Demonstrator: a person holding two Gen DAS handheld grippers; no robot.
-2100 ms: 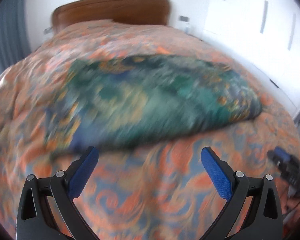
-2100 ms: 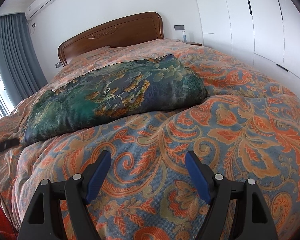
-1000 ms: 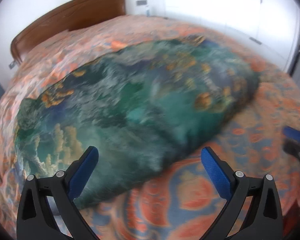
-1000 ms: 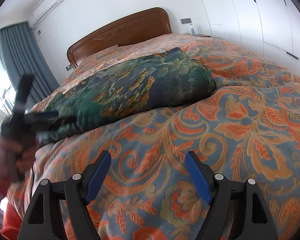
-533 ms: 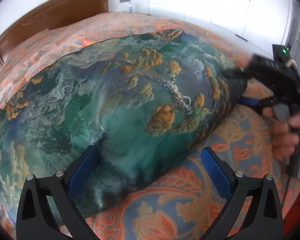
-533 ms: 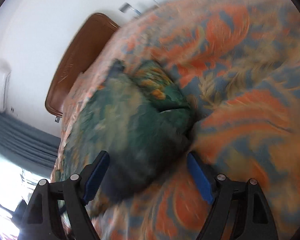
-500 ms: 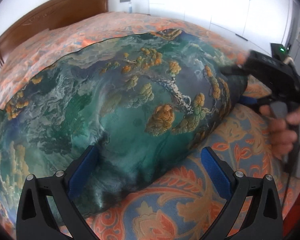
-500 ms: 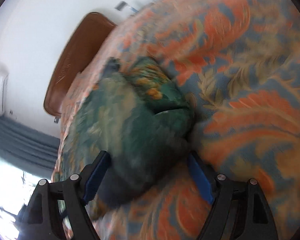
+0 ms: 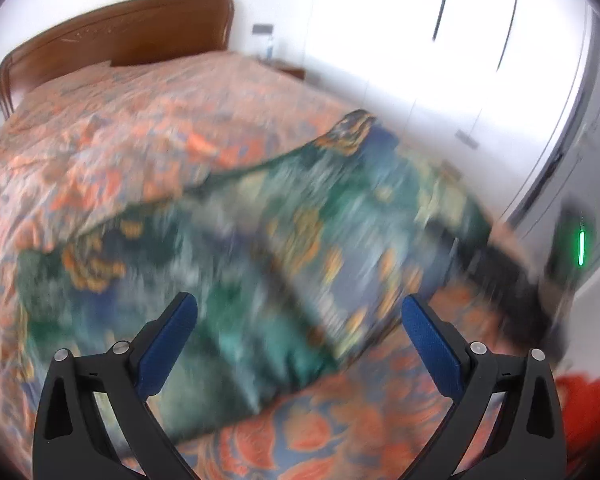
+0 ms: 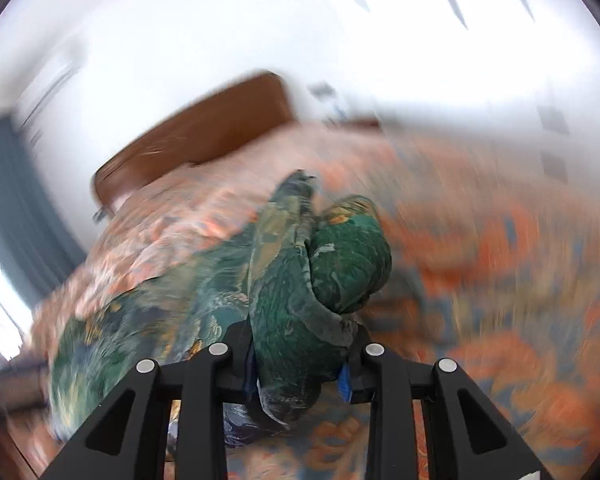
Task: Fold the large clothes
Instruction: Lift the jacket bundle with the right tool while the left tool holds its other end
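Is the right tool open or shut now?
Shut: the right tool is clamped on a bunched end of the green garment.

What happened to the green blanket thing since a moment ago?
The right tool has closed on the green cloth's end, bunching and lifting it off the bedspread. The left tool is open as before, holding nothing. The cloth's other end remains on the bed.

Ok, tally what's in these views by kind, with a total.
Grippers: 2, the left gripper open, the right gripper shut on cloth.
Green patterned garment: 1.
Orange floral bedspread: 1.
Wooden headboard: 1.
Total: 5.
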